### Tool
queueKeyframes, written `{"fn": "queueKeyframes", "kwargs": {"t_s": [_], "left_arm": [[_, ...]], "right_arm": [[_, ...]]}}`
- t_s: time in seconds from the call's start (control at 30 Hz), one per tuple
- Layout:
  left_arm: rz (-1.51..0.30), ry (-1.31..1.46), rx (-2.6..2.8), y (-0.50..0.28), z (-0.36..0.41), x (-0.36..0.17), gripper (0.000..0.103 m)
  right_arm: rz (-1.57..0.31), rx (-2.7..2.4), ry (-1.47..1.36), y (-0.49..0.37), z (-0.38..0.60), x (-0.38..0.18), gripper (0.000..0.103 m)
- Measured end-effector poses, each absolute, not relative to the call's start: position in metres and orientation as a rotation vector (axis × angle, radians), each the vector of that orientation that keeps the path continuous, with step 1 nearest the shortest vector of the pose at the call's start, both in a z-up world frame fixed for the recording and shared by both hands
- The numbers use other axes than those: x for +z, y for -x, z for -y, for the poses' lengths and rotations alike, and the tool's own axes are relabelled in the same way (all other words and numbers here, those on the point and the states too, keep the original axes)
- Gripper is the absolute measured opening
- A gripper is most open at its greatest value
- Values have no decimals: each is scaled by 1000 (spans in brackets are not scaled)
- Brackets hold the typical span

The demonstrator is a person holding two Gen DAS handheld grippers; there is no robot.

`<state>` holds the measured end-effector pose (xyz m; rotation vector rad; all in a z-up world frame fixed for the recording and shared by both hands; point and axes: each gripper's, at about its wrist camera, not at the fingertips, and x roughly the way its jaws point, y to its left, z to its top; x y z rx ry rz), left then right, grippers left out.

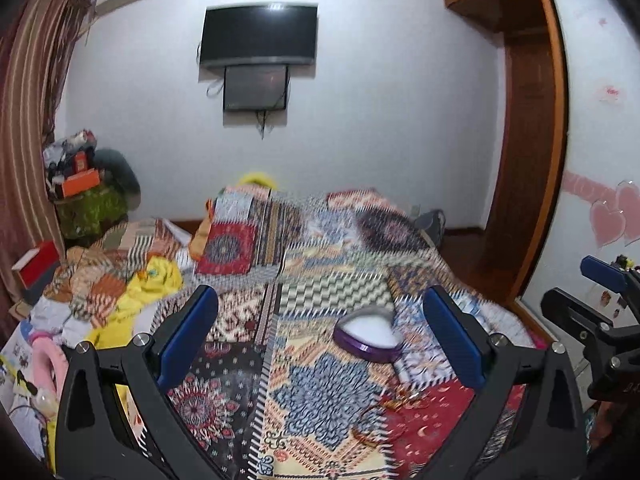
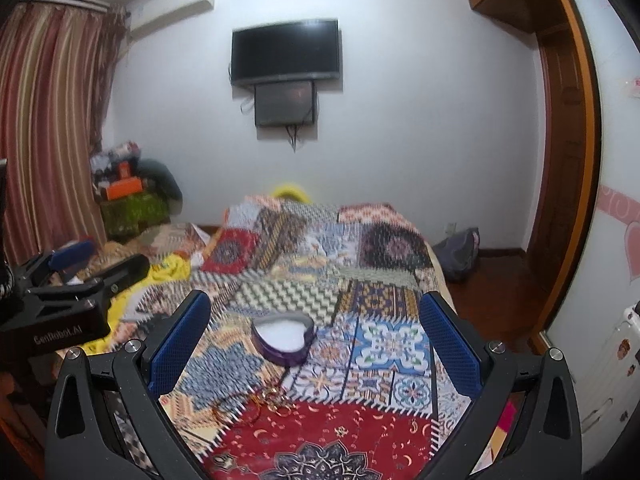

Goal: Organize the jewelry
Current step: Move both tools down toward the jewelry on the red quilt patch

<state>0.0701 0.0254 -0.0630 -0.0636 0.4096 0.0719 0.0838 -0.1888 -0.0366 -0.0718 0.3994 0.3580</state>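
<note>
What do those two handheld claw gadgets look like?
Both the left gripper and the right gripper are black, angular frames with silver bolts. Their jaws carry flat blue textured pads. The left one bears white "GenRobot.AI" lettering on its side.

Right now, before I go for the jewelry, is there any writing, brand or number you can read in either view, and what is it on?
"GenRobot.AI": white lettering on the black body of the left gripper, seen from the right wrist view.
Orange box on the cluttered pile by the curtain: any print is too small and blurred to read.
Heart-shaped box and wall-mounted TV: no readable text.
</note>
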Motion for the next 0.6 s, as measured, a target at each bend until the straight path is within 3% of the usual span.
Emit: {"fn": "queueKeyframes", "kwargs": {"t_s": [0.37,0.6], "left_arm": [[-648,75,56,-116,-41,-137,102],[-786,82,46,-133,-43,-170,79]], "right_arm": [[-618,343,183,-123,185,-106,103],[-756,403,175,-139,184,-142,99]]}}
